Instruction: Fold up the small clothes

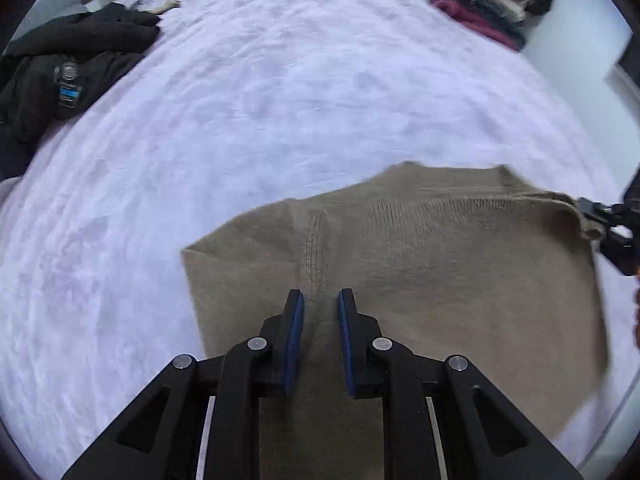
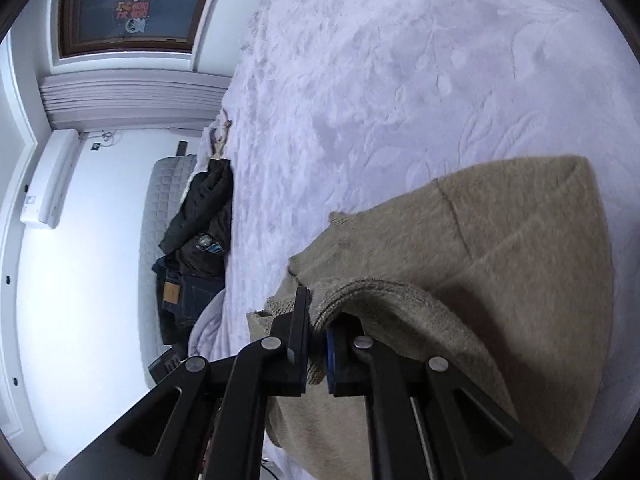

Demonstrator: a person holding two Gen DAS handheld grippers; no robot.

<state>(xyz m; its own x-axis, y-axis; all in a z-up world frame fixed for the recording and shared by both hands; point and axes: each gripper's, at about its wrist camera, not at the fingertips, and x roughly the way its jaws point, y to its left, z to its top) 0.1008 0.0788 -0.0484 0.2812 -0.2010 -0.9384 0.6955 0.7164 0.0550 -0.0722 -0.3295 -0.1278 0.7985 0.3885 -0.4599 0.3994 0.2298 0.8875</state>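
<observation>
Beige knit garment (image 1: 440,272) on the bed (image 1: 280,100), clamped by left gripper (image 1: 320,300) and right gripper (image 2: 318,320), edges raised for folding.

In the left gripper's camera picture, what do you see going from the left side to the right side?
black jacket → left gripper on the tan sweater → stack of folded clothes → right gripper pinching the sweater's corner. All on the lilac blanket.

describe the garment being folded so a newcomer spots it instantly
On the lilac bedspread, look at the near edge, where both grippers hold it: a tan knitted garment. The dark clothes heap and folded stack lie at the far corners; it alone is tan.
</observation>
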